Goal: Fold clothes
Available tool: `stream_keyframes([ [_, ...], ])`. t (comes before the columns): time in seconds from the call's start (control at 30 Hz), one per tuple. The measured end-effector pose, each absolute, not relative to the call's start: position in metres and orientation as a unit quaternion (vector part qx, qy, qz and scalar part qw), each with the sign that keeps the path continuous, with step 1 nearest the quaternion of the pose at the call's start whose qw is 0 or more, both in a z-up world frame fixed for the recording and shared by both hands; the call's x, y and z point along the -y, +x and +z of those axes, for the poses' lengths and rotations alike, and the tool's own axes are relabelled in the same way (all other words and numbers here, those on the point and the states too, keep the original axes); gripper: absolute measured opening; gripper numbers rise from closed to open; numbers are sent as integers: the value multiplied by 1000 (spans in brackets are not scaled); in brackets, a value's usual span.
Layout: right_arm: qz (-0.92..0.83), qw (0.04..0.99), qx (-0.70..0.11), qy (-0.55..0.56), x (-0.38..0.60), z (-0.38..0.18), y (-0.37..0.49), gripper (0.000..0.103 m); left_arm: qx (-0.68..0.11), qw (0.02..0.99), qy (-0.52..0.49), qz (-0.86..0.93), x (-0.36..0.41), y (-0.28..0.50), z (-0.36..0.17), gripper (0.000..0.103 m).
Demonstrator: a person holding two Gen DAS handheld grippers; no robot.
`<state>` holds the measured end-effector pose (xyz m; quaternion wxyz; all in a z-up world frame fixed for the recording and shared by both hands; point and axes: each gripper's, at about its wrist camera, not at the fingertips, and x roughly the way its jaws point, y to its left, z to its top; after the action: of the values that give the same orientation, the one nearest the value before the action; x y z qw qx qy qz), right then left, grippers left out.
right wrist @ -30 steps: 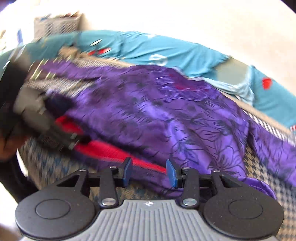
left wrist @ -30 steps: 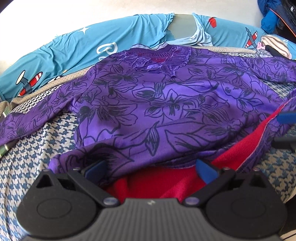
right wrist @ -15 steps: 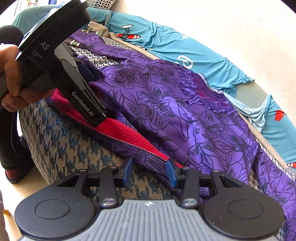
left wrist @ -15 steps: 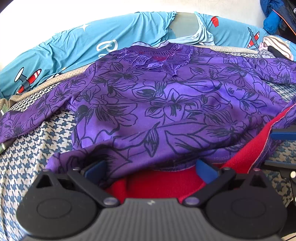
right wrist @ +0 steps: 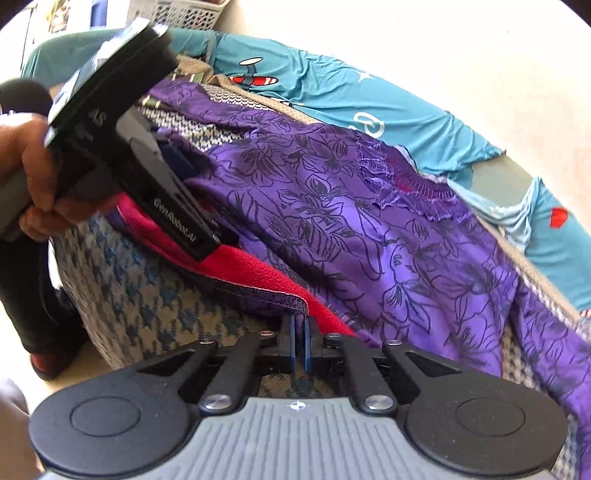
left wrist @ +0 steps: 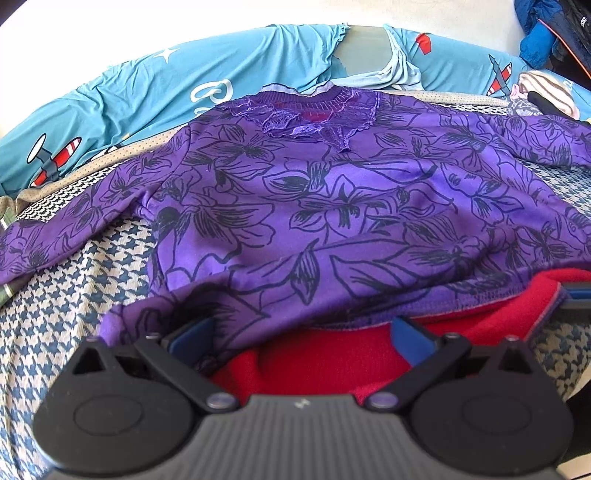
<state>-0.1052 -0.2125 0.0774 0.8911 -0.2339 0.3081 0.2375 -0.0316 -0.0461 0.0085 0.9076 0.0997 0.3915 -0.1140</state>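
A purple top with black flower print and red fleece lining lies spread on a houndstooth cushion, neckline away from me. My left gripper is open, its jaws wide apart around the near hem, where the red lining shows. In the right wrist view the top runs diagonally. My right gripper is shut on the hem's edge. The left gripper's body is at the hem further left, held by a hand.
A teal shirt with airplane prints lies behind the purple top. More clothes are piled at the far right. A white basket stands at the back. The cushion's front edge drops to a pale floor.
My right gripper has closed its jaws on the hem. The left gripper stays open at the hem, with the view shifted slightly.
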Motion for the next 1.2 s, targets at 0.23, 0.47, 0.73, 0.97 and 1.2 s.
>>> stream_keyframes([
  [0.23, 271, 871, -373, -171, 223, 87, -128, 5, -396, 905, 100, -122, 40, -43, 16, 103],
  [0.47, 291, 827, -421, -232, 205, 63, -141, 2, -392, 908, 99, -112, 30, -50, 23, 103],
  [0.73, 321, 840, -359, -248, 188, 71, -160, 2, -404, 909, 70, -73, 10, -47, 27, 103],
  [0.97, 328, 857, -327, -225, 155, 71, -151, 2, -421, 905, -3, -63, -20, -44, 33, 103],
  [1.2, 388, 849, -295, -204, 113, 75, -142, 2, -420, 905, -18, -61, -29, -45, 36, 103],
])
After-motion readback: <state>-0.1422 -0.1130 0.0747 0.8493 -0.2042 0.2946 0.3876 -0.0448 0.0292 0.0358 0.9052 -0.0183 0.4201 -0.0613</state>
